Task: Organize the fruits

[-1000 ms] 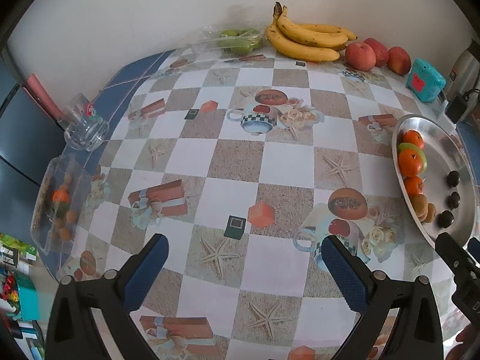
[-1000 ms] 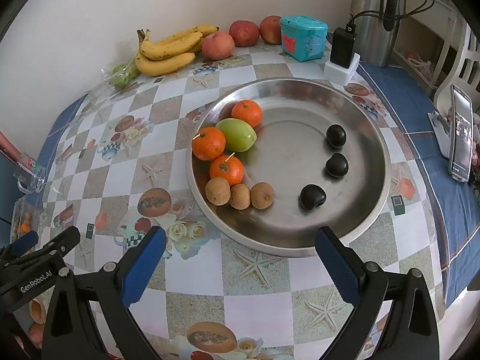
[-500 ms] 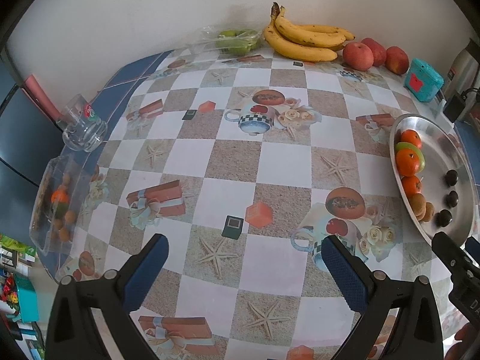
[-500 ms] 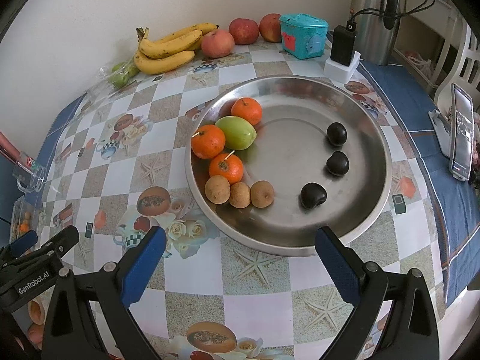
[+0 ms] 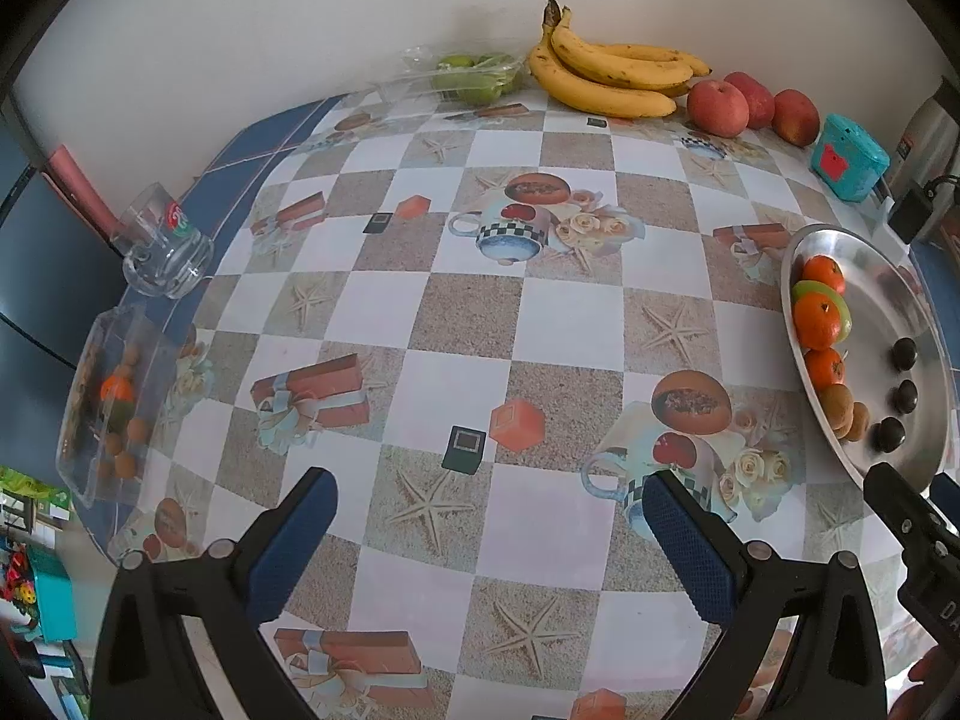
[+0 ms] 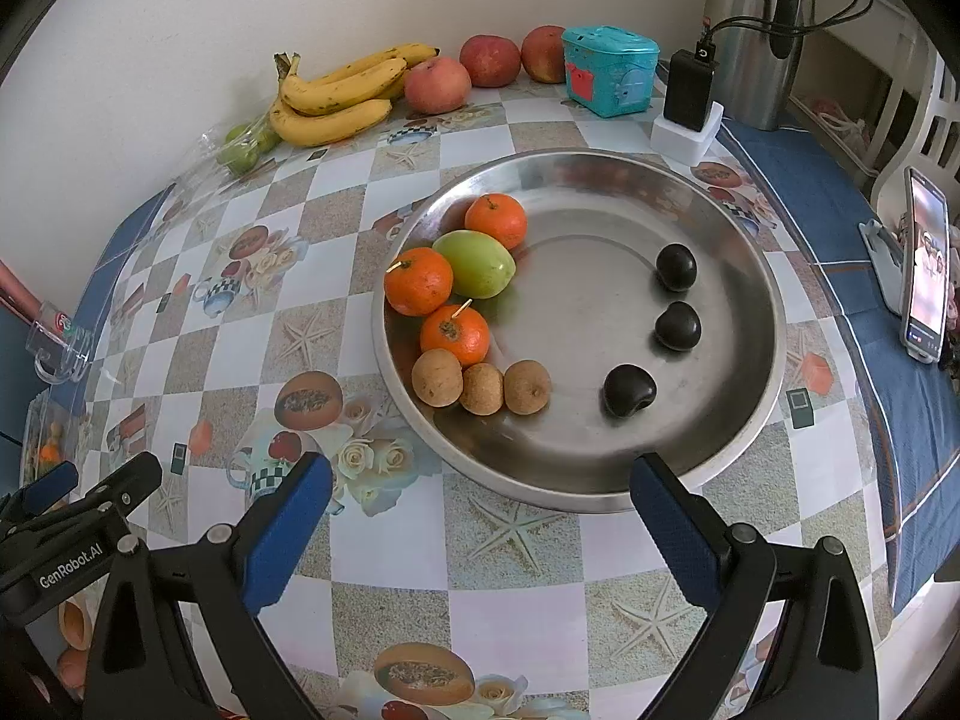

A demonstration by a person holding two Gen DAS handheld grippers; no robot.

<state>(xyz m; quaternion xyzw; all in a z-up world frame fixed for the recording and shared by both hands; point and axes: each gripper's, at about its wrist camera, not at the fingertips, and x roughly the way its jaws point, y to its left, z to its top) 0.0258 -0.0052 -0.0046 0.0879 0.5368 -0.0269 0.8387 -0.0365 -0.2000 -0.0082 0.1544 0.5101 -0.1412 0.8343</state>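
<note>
A round steel tray (image 6: 744, 420) holds three oranges (image 6: 418, 281), a green fruit (image 6: 477, 264), three brown fruits (image 6: 482, 387) and three dark fruits (image 6: 678, 326). The tray also shows at the right of the left wrist view (image 5: 900, 294). My right gripper (image 6: 480, 531) is open and empty just in front of the tray's near rim. My left gripper (image 5: 489, 537) is open and empty above the patterned tablecloth, left of the tray. A clear plastic box (image 5: 105, 402) with an orange and small brown fruits sits at the table's left edge.
Bananas (image 5: 606, 75), three red apples (image 5: 750, 105) and a bag of green fruit (image 5: 474, 75) lie along the back wall. A glass mug (image 5: 165, 246) stands at left. A teal box (image 6: 609, 78), charger (image 6: 690, 99), steel kettle (image 6: 756, 30) and phone (image 6: 927, 270) are at right.
Both grippers have drifted back slightly, so the table contents sit a little farther away. Both stay open and empty.
</note>
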